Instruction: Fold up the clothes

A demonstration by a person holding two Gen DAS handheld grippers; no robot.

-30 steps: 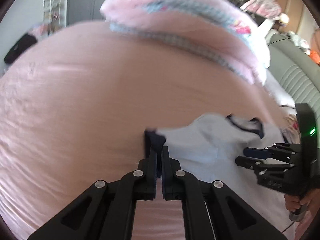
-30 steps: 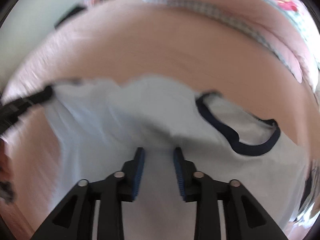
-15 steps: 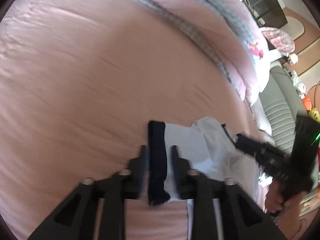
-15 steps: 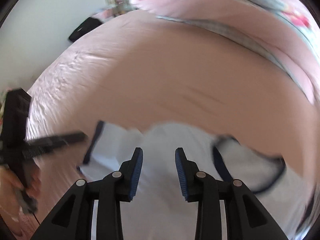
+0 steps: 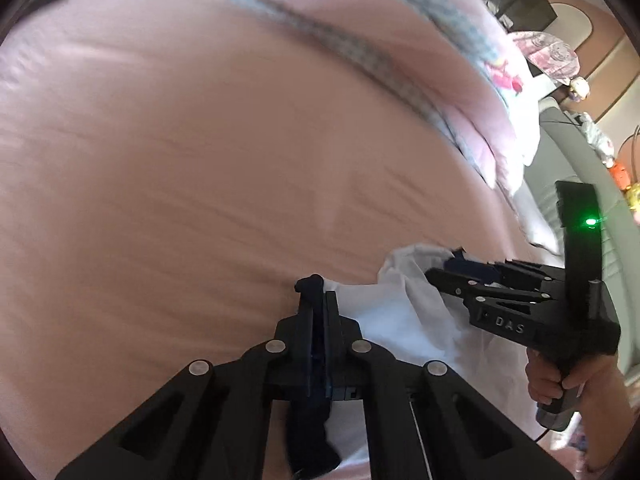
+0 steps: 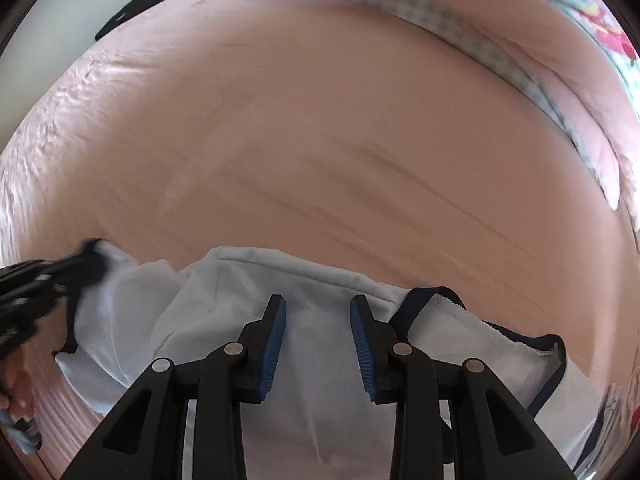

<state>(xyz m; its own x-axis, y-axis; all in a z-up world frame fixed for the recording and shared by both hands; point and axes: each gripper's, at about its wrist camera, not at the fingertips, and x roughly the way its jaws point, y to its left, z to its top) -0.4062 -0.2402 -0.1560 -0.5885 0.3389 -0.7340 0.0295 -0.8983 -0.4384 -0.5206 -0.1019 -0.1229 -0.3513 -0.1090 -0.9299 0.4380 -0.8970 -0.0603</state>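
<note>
- Pale blue shirt [image 6: 304, 344] with navy trim lies bunched at the near edge of the pink bed [image 6: 320, 140], neck opening to the right.
- Left claw [image 5: 318, 312] is clamped on the shirt's navy sleeve band [image 5: 310, 286].
- Right claw [image 6: 318, 344] is spread wide, holding nothing, poised over the shirt's middle; the cloth lies directly under and between its tips.
- Shirt's long axis runs left to right, across both claws.
- Readable text: "DAS" on the right claw's body [image 5: 510, 325].

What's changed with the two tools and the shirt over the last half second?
The left tool, open half a second ago, has shut on the navy sleeve trim of the light blue shirt. The right tool stays open over the shirt, which remains on the pink bedsheet.
</note>
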